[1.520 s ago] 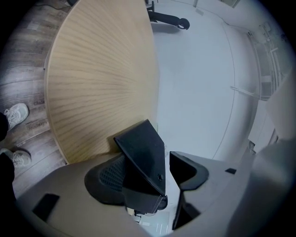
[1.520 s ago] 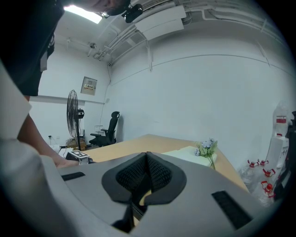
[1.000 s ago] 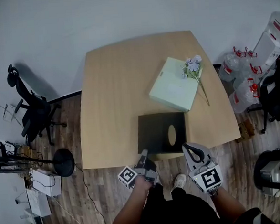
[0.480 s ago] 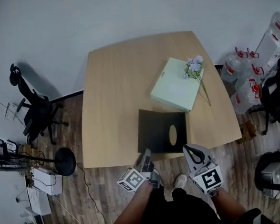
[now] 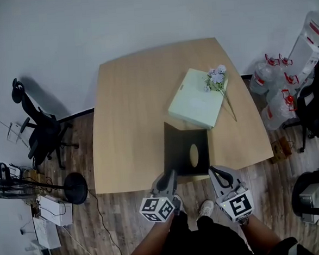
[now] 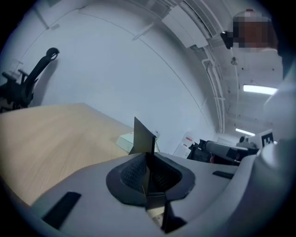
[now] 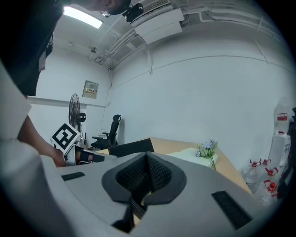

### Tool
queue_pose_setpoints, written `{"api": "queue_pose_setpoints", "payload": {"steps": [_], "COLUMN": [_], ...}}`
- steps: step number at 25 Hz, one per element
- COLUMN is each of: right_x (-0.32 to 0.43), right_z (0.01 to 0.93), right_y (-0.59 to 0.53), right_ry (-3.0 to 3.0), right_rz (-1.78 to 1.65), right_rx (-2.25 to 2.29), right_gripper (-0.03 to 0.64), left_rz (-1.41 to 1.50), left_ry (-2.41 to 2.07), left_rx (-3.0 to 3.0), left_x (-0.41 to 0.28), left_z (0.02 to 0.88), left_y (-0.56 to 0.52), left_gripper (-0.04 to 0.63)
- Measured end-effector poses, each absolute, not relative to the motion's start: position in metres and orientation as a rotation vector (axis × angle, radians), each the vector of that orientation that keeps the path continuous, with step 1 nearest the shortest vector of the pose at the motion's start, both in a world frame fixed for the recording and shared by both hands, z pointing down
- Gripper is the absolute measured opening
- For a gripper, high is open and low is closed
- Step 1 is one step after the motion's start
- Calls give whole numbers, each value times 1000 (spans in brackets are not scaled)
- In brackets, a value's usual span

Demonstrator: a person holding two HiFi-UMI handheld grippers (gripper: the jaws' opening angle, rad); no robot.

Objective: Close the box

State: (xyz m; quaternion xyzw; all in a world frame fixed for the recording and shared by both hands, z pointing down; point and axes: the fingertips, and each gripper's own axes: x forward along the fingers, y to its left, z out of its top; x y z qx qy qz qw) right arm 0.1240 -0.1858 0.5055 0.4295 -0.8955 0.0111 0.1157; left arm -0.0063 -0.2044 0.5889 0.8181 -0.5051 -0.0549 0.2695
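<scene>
**Left gripper** (image 6: 148, 161): the jaws are nearly together and opening. They pinch the thin upright flap (image 6: 142, 136) of the black cardboard box (image 5: 177, 150) edge-on between the pads.

**Right gripper** (image 7: 147, 161): the jaws appear pressed together. It is unclear whether they nip the box's edge.

**Head view:** the box sits at the 6 o'clock edge of the light wooden desk (image 5: 126, 121). Its flap, pierced by an oval cut-out, is raised. The left gripper is at the box's 7 o'clock corner and the right gripper at 5 o'clock.

**Beyond the box:** a pale green flat box (image 5: 193, 103) lies just beside it at 12 o'clock. A sprig of pale purple flowers (image 5: 217, 77) rests on the green box's 1 o'clock corner.
</scene>
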Motion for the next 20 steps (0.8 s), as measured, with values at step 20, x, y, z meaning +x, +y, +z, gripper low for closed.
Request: {"api": "queue_pose_setpoints", "payload": {"steps": [20], "right_x": [153], "right_z": [500], "right_y": [-179], "right_ry": [-2598], "right_rz": [38], "right_rx": [1349], "right_gripper": [14], "left_rz": [492], "left_ry": [-1417], "left_rx": [2670], "left_x": [59], "left_z": [581], "left_y": [-196], "left_gripper": [83]}}
